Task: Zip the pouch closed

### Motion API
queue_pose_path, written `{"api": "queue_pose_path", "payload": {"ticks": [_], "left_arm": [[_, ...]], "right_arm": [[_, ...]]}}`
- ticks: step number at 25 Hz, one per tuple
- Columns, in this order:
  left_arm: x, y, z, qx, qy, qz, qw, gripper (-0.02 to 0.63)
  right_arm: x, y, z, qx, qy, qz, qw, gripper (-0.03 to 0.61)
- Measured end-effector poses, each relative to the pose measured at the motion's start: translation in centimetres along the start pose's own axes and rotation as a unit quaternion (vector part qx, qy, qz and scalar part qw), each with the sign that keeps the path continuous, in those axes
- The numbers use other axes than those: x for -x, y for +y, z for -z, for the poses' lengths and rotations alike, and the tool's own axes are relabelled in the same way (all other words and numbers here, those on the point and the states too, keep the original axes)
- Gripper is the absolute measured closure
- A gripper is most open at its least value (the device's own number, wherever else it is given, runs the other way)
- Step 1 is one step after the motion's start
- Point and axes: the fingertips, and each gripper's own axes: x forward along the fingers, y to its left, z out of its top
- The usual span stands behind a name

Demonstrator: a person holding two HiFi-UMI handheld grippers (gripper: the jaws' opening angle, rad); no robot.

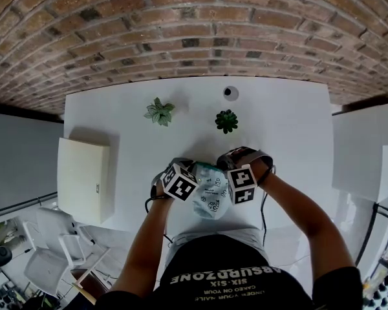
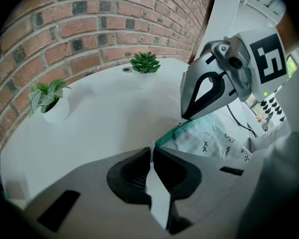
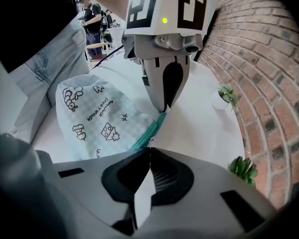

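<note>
The pouch [image 1: 211, 197] is pale, printed with small cartoon drawings, and has a teal zipper edge [image 3: 152, 128]. It lies at the white table's [image 1: 278, 121] near edge, right in front of the person. Both grippers point steeply down at its far end, close together. My left gripper [image 2: 152, 151] has its jaws together on one end of the teal edge [image 2: 172, 134], with a thin sliver of material between the tips. My right gripper [image 3: 149, 151] is shut where the zipper strip runs into its jaws. Each gripper's tip shows in the other's view, pinching the same short stretch of zipper.
Two small potted plants [image 1: 160, 112] [image 1: 226, 121] stand further back on the table. A round hole [image 1: 231, 93] lies near the brick wall [image 1: 194, 31]. A white box [image 1: 84, 179] sits at the table's left edge. People stand far behind in the right gripper view.
</note>
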Motion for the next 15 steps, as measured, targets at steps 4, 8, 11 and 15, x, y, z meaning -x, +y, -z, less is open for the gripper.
{"api": "queue_pose_path", "payload": {"ticks": [4,8,11,15], "left_arm": [[0.03,-0.01,0.0,0.002,0.0,0.0,1.0,0.588],[0.0,0.04,-0.01,0.005,0.001,-0.003,1.0,0.588],[-0.03,0.09,0.02,0.007,0.002,-0.005,1.0,0.588],[0.01,0.07,0.01,0.009,0.0,-0.004,1.0,0.588]], "right_arm": [[0.07,-0.08,0.05,-0.008,0.001,0.005,1.0,0.578],[0.04,0.05,0.14,-0.015,0.003,0.004,1.0,0.578],[0.12,0.21,0.43,-0.019,0.005,0.001,1.0,0.578],[0.3,0.24,0.54,-0.024,0.004,0.004,1.0,0.578]]}}
